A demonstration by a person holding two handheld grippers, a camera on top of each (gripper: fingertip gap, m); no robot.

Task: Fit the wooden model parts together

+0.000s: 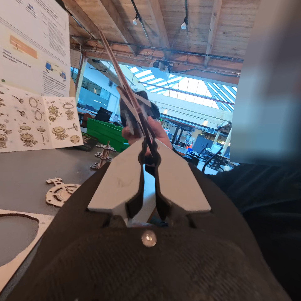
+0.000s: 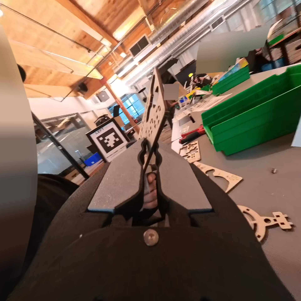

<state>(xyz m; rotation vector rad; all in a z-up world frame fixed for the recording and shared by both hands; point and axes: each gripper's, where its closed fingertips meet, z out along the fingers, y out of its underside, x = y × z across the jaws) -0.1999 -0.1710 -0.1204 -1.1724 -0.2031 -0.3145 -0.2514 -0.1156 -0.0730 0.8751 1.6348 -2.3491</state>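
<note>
While raised off the table (image 2: 244,184): one wooden sheet (image 2: 153,110), both grippers' fingers (image 1: 130,175) clamped on it.

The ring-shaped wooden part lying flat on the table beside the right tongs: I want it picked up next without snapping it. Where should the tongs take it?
Probably the slotted tab of the ring-shaped wooden part. It juts out clear toward the right, so come from that side; since it lies flat on the grey table, tip an edge up first.

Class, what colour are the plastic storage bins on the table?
Green plastic storage bins, seen best in the right wrist view.
</note>
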